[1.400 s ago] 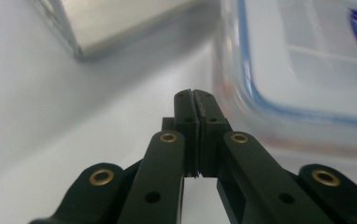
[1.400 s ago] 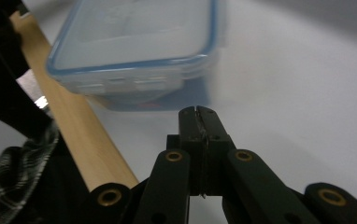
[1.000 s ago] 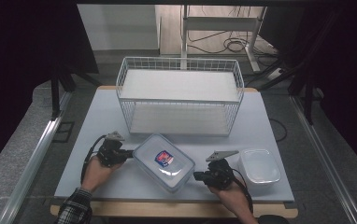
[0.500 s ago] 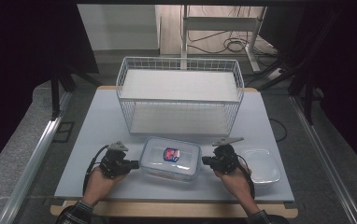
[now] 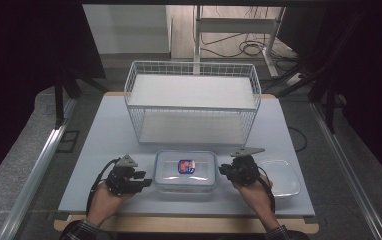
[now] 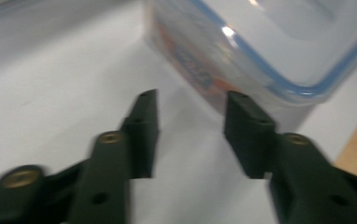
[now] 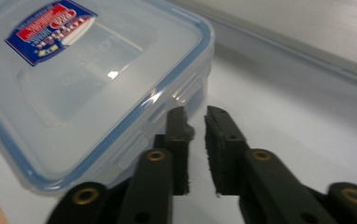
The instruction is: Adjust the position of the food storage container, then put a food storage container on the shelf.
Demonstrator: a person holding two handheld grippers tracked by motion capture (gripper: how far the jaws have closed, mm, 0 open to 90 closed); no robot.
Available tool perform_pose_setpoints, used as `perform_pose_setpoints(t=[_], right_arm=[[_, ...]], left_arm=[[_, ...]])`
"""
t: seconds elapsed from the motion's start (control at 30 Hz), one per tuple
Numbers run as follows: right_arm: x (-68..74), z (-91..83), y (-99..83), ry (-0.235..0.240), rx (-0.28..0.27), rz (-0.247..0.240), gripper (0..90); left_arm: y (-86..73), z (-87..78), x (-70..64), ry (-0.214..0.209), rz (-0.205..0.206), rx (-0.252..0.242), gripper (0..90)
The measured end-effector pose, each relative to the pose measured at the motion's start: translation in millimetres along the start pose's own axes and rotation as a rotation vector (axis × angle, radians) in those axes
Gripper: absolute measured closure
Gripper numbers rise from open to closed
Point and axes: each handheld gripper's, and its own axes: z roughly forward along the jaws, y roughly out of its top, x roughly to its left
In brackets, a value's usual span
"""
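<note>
The lidded container (image 5: 185, 170) is parked between both grippers, just before the wire basket (image 5: 192, 102). Left gripper (image 6: 190, 116) is blurred, held wide apart, empty. Right gripper (image 7: 194, 123) is nearly closed, nothing clearly pinched.

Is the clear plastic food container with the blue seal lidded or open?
Lidded: the clear plastic food container has its labelled lid seated flush on its rim.

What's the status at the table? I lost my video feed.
Left gripper open beside the lidded box. Right gripper nearly shut at its other end, holding nothing. Wire basket behind, small tub to the right; nothing blocking.
</note>
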Motion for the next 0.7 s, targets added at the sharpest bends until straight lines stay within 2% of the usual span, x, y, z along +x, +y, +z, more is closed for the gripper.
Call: perform_pose_setpoints(t=[0.07,0.13,0.17,0.2,0.27,0.3,0.33,0.43,0.53,0.57,0.7], right_arm=[[-1.0,-4.6,-1.3,0.002,-0.013,0.006,72.2],[-2.0,-8.9,-2.2,-0.003,-0.028,0.012,65.5],[-4.3,-13.4,-2.4,0.002,-0.044,0.023,57.5],[-4.3,-13.4,-2.4,0.002,-0.044,0.023,57.5],[-7.2,-18.2,-2.6,0.012,-0.062,0.037,50.2],[-9.5,-21.2,-2.7,0.026,-0.08,0.049,43.9],[-9.5,-21.2,-2.7,0.026,-0.08,0.049,43.9],[-10.5,-21.8,-2.2,0.063,-0.088,0.058,34.5],[-10.1,-19.1,-1.3,0.104,-0.096,0.059,25.3],[-8.8,-16.0,-0.7,0.113,-0.099,0.054,19.0],[-6.2,-13.0,0.9,0.143,-0.086,0.042,14.4]], left_arm=[[0.0,-2.3,5.4,0.011,-0.022,-0.03,39.5],[0.1,-4.7,9.6,0.01,-0.039,-0.054,30.8],[-0.1,-5.7,11.4,0.006,-0.044,-0.061,23.7],[-0.6,-6.9,13.9,-0.003,-0.052,-0.067,23.7],[-1.8,-9.1,18.1,-0.004,-0.064,-0.08,19.8],[-2.4,-9.8,20.0,-0.012,-0.065,-0.083,15.6],[-2.6,-10.0,20.6,-0.013,-0.065,-0.087,15.6],[-1.9,-9.0,21.0,-0.029,-0.056,-0.111,6.8],[-0.1,-7.1,19.2,-0.016,-0.025,-0.121,4.4],[1.0,-7.4,18.9,-0.012,-0.022,-0.122,2.9],[8.9,-11.5,19.3,-0.053,-0.054,-0.147,2.8]])
